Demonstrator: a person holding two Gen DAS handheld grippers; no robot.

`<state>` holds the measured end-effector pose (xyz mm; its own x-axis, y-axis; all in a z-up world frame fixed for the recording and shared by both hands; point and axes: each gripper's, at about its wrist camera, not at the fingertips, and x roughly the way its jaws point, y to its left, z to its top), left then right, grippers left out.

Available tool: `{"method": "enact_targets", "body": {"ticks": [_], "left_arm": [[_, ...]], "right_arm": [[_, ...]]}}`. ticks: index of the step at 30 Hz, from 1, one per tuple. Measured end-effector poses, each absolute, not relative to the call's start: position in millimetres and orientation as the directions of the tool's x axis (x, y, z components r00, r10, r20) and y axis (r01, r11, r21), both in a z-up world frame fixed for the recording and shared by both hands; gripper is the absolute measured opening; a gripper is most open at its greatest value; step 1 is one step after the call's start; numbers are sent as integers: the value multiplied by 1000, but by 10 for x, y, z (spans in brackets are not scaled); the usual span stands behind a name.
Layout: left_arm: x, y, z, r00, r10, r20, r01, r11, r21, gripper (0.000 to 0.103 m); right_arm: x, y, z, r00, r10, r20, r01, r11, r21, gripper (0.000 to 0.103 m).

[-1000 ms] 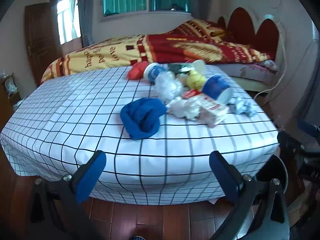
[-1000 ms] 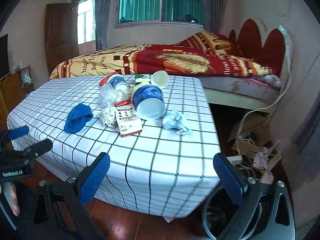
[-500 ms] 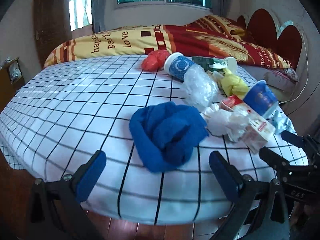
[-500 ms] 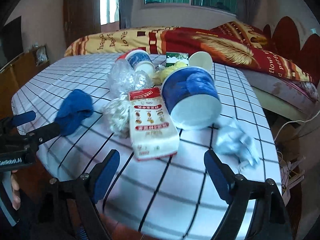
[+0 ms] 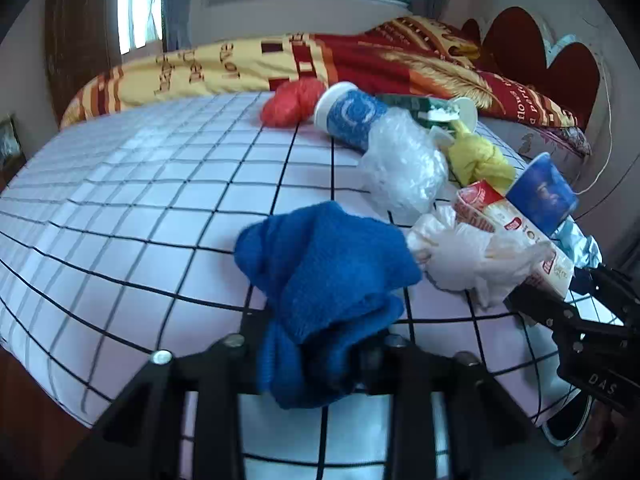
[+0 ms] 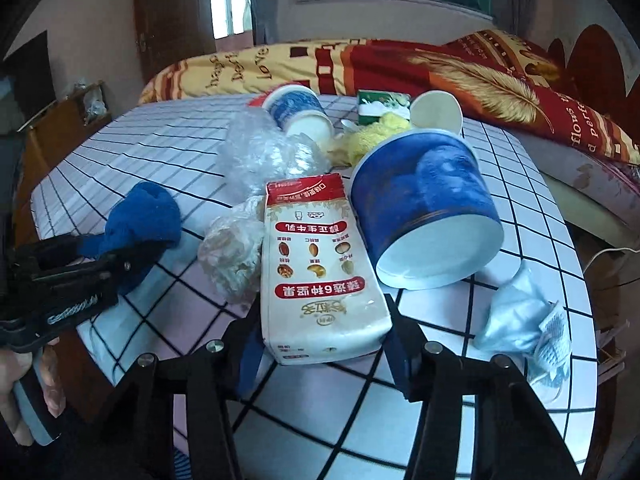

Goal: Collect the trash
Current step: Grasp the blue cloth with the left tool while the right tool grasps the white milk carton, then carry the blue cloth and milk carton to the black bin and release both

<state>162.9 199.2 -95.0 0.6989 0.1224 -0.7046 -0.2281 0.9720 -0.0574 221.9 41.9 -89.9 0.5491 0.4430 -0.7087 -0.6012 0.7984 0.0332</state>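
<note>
A crumpled blue cloth (image 5: 320, 264) lies near the front edge of the checked table (image 5: 140, 200). My left gripper (image 5: 316, 336) is closing, and its pads pinch the cloth's near end. From the right wrist view, the left gripper (image 6: 80, 268) comes in from the left onto the blue cloth (image 6: 140, 216). A white and red milk carton (image 6: 316, 264) lies flat, its base towards me. My right gripper (image 6: 324, 344) is closing around that base, with a pad against each side.
Behind the carton lie a big blue paper cup (image 6: 424, 208) on its side, a clear plastic bag (image 6: 264, 152), a crumpled bag (image 6: 232, 256), a smaller cup (image 6: 296, 112), a yellow bag (image 6: 376, 132) and a pale wrapper (image 6: 520, 320). A bed (image 5: 360, 56) stands beyond the table.
Both grippers came down and in towards the table. The left jaws went from wide open to pinched on the blue cloth. The right jaws narrowed onto the milk carton.
</note>
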Motion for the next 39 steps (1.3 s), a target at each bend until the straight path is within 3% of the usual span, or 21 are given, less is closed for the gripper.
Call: {"method": "enact_targets", "body": {"ticks": [5, 21, 30, 39], "left_arm": [[1474, 1914, -773, 733, 109, -672, -204, 977, -64, 25], [1221, 1477, -494, 767, 55, -639, -116, 992, -54, 25], [1145, 808, -350, 787, -79, -611, 50, 997, -64, 25], [1091, -3, -322, 759, -227, -611, 235, 970, -68, 25]], "right_arm": [[2020, 376, -764, 606, 432, -668, -595, 803, -20, 54], [1545, -249, -166, 714, 448, -538, -520, 854, 22, 54], [1251, -1110, 49, 803, 341, -489, -370, 928, 40, 54], [977, -2079, -95, 836, 185, -517, -191, 981, 42, 54]]}}
